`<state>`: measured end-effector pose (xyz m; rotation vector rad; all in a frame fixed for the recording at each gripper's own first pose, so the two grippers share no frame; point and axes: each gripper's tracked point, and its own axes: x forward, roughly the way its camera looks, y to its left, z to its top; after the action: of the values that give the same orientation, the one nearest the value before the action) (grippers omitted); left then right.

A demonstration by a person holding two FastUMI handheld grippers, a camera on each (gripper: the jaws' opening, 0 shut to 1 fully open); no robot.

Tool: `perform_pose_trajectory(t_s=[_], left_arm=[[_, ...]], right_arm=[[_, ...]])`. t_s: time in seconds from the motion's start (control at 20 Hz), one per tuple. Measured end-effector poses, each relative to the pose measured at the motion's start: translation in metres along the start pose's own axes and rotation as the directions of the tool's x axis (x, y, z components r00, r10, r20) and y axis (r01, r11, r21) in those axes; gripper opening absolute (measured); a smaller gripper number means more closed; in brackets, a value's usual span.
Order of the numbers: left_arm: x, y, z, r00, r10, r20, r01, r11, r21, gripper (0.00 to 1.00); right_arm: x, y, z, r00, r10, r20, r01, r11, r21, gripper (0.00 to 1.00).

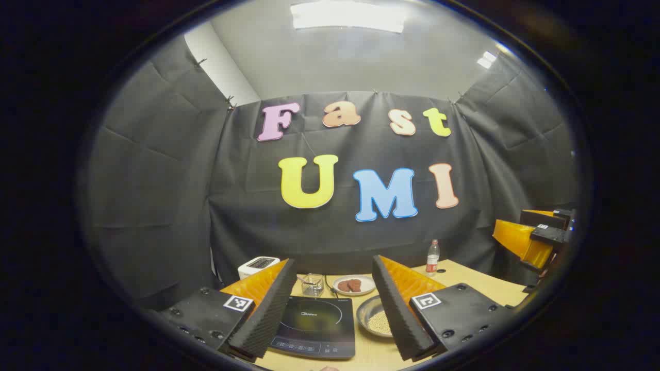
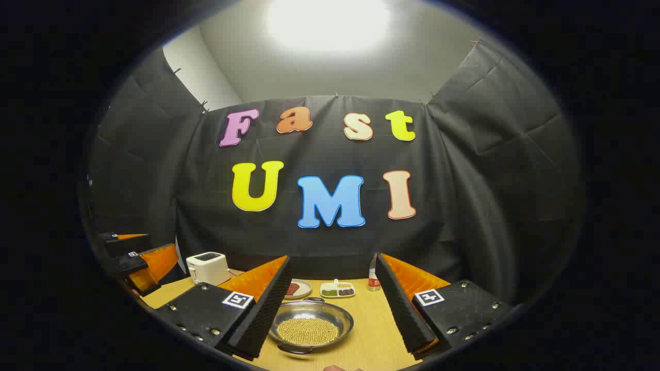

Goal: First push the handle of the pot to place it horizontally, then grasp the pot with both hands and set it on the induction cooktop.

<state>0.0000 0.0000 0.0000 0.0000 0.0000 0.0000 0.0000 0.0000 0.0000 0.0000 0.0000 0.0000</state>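
A shallow steel pot (image 2: 311, 324) with yellowish beans in it sits on the wooden table, low between the spread fingers of my right gripper (image 2: 332, 257), which is open and holds nothing. One small pot handle (image 2: 295, 349) points toward me and another (image 2: 312, 299) points away. The black induction cooktop (image 1: 317, 324) lies between the fingers of my left gripper (image 1: 334, 260), also open with nothing in it. In the left gripper view the pot (image 1: 375, 319) stands just right of the cooktop, half hidden by a finger. Both grippers hover above the table, apart from the pot.
Behind the cooktop are a glass cup (image 1: 312, 283) and a plate of reddish pieces (image 1: 353, 285). A white toaster (image 2: 208, 268) stands back left; a divided dish (image 2: 337, 289) and a bottle (image 2: 373, 278) stand near the wall. The other gripper (image 1: 536, 239) hangs right.
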Motion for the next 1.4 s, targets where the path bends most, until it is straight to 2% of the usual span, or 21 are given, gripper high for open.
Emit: perform_pose_trajectory(t_s=[0.15, 0.4, 0.55, 0.6, 0.65, 0.95, 1.0, 1.1, 1.15, 1.2, 1.35, 1.4], left_arm=[[-0.001, -0.004, 0.0, 1.0, -0.002, 0.003, 0.002, 1.0, 0.001, 0.99], [-0.001, -0.007, 0.001, 1.0, 0.0, 0.006, 0.0, 1.0, 0.002, 0.93], [-0.001, -0.01, 0.0, 1.0, 0.002, 0.0, -0.002, 1.0, 0.002, 0.93], [-0.001, -0.009, -0.001, 1.0, 0.003, 0.0, -0.003, 1.0, 0.003, 0.99], [-0.001, -0.008, 0.0, 1.0, 0.006, 0.0, -0.006, 1.0, 0.005, 0.96], [0.002, -0.014, 0.002, 1.0, 0.011, 0.004, -0.011, 1.0, 0.014, 0.96], [0.003, -0.015, 0.004, 1.0, 0.012, 0.006, -0.012, 1.0, 0.015, 0.99], [0.004, -0.019, 0.006, 1.0, 0.014, 0.009, -0.014, 1.0, 0.018, 0.96], [0.004, -0.02, 0.005, 1.0, 0.015, 0.009, -0.015, 1.0, 0.02, 0.99], [0.004, -0.021, 0.005, 1.0, 0.017, 0.008, -0.017, 1.0, 0.022, 0.93], [0.005, -0.022, 0.005, 1.0, 0.026, 0.007, -0.026, 0.999, 0.023, 0.93], [0.006, -0.022, 0.005, 1.0, 0.03, 0.006, -0.031, 0.999, 0.023, 0.99]], right_arm=[[0.001, -0.002, -0.001, 1.0, 0.0, -0.002, 0.0, 1.0, 0.003, 0.98], [0.003, -0.004, -0.002, 1.0, 0.007, -0.009, -0.007, 1.0, 0.006, 0.98], [0.004, -0.005, -0.003, 1.0, 0.013, -0.007, -0.013, 1.0, -0.001, 0.98], [0.005, -0.005, -0.004, 1.0, 0.015, -0.009, -0.015, 1.0, 0.0, 0.98], [0.005, -0.006, -0.006, 1.0, 0.017, -0.01, -0.017, 1.0, 0.002, 0.98], [0.009, -0.011, -0.008, 1.0, 0.025, -0.016, -0.025, 1.0, 0.013, 0.98], [0.011, -0.012, -0.008, 0.999, 0.027, -0.016, -0.027, 1.0, 0.014, 0.98], [0.013, -0.014, -0.007, 0.999, 0.031, -0.018, -0.031, 0.999, 0.014, 0.98], [0.013, -0.017, -0.009, 0.999, 0.029, -0.02, -0.029, 1.0, 0.012, 0.98], [0.015, -0.019, -0.01, 0.999, 0.03, -0.023, -0.029, 1.0, 0.011, 0.98], [0.019, -0.025, -0.012, 0.999, 0.021, -0.03, -0.021, 1.0, 0.009, 0.97], [0.021, -0.027, -0.011, 0.999, 0.023, -0.03, -0.022, 1.0, 0.01, 0.75]])
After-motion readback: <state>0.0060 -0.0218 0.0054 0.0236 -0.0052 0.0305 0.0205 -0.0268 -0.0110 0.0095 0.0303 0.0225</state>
